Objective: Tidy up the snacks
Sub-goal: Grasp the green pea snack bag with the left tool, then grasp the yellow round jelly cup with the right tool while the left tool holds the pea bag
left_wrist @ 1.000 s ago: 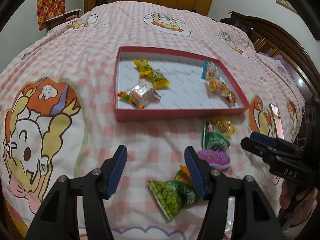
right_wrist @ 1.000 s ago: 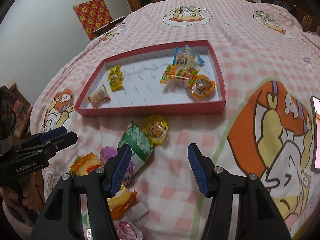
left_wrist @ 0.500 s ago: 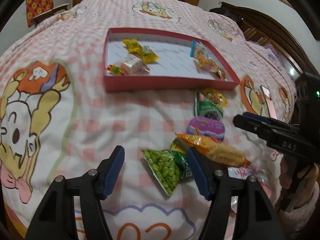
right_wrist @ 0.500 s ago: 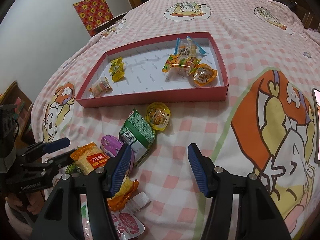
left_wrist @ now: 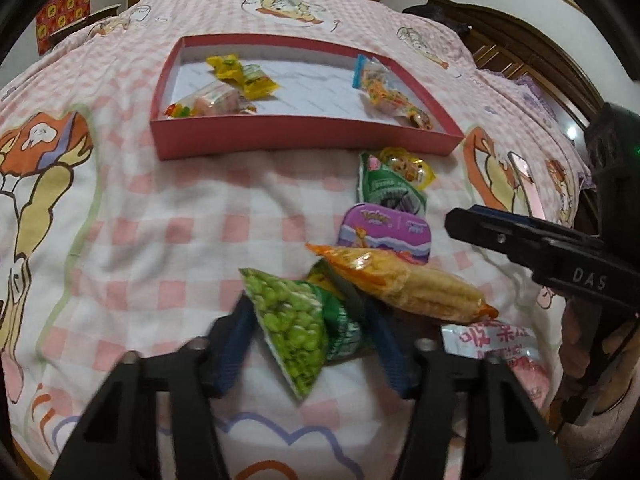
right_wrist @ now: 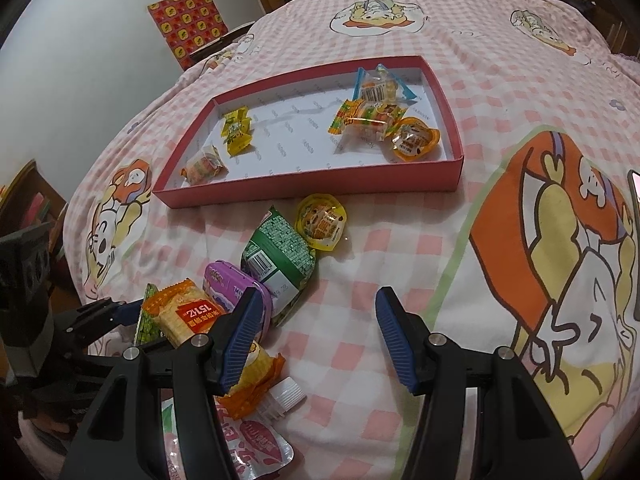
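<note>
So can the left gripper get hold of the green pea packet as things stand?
Probably yes. The left gripper already straddles the green pea packet, its jaws closing with the packet between them. One concern: the orange cracker packet overlaps its right side and might get nudged.

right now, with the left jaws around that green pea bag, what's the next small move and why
Probably finish closing the left gripper on the green pea packet, then lift. Its jaws are closing with the packet between them, and the orange cracker packet leans over its right side, so a firm grip should come before carrying it to the red tray.
</note>
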`<action>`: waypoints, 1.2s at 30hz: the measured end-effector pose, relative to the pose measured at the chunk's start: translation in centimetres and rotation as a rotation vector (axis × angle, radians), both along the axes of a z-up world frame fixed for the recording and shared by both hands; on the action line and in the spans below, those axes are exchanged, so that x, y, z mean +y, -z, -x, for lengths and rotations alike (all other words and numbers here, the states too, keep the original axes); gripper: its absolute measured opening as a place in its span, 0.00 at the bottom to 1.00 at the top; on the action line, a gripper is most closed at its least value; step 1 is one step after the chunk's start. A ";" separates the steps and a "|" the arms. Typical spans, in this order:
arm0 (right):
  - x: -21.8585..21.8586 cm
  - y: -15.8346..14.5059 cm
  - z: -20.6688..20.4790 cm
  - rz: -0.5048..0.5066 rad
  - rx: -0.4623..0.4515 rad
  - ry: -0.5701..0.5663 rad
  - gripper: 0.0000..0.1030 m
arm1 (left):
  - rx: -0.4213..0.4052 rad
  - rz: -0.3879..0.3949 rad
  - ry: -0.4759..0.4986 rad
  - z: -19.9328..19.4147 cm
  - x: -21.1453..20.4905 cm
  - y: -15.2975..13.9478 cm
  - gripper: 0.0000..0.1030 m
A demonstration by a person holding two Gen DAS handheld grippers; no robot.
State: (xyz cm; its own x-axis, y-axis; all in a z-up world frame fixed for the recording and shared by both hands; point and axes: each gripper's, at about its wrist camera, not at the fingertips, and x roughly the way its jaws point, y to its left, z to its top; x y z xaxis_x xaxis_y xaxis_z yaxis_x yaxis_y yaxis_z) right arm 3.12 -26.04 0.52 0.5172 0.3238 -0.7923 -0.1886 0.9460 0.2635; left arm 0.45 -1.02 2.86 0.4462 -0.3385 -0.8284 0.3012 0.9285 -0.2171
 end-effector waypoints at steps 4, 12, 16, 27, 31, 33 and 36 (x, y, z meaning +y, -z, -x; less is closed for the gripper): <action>0.1 0.0 0.0 0.001 0.001 -0.002 0.58 | -0.006 0.030 -0.017 -0.1 0.7 -0.2 0.40; 0.6 0.3 -0.3 -0.007 0.012 -0.002 0.58 | -0.036 0.019 -0.138 -1.0 4.2 -1.0 0.39; 0.8 0.4 -1.0 -0.010 0.017 0.006 0.58 | -0.037 0.020 -0.174 -1.3 5.4 -0.8 0.39; 0.2 0.6 -4.3 -0.029 0.028 0.129 0.58 | -0.030 0.039 -0.165 -1.3 5.4 -0.2 0.39; 0.7 1.4 -5.7 -0.028 0.044 0.151 0.39 | -0.026 0.052 -0.166 -1.3 5.7 -0.1 0.39; 1.2 1.7 -6.2 -0.015 0.043 0.155 0.36 | -0.025 0.055 -0.166 -1.2 5.8 -0.1 0.39; 1.6 1.9 -6.5 0.002 0.035 0.150 0.32 | -0.024 0.056 -0.167 -1.2 5.9 -0.1 0.39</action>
State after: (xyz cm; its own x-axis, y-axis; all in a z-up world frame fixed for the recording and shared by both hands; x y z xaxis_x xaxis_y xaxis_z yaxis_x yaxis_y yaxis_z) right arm 9.58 -24.46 -1.40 0.5318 0.2430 -0.8113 -0.0357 0.9635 0.2653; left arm 1.64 4.86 2.97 0.5198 -0.3028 -0.7988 0.1493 0.9529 -0.2640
